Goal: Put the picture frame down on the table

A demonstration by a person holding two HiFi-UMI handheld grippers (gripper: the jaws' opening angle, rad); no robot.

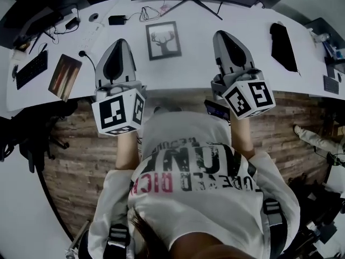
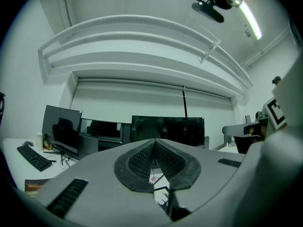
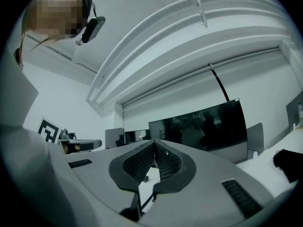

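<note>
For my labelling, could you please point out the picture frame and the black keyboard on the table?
picture frame (image 1: 163,40), head view, on the deer print at its centre.
black keyboard (image 1: 31,69), head view, on the middle of its keys.

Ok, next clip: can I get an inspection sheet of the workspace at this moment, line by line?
Surface: white curved table, mostly bare in the middle.
Job's things: black picture frame with a deer silhouette, lying flat on the table between the two grippers, touched by neither.
Clutter: black keyboard and a brownish flat card at the left; black cloth-like item at the right.
Grippers: left hand-held gripper, jaws together, empty; right hand-held gripper, jaws together, empty.
Cables: thin black cables and a black adapter near the far edge.
Surroundings: dark monitors behind the table; wooden floor.
</note>
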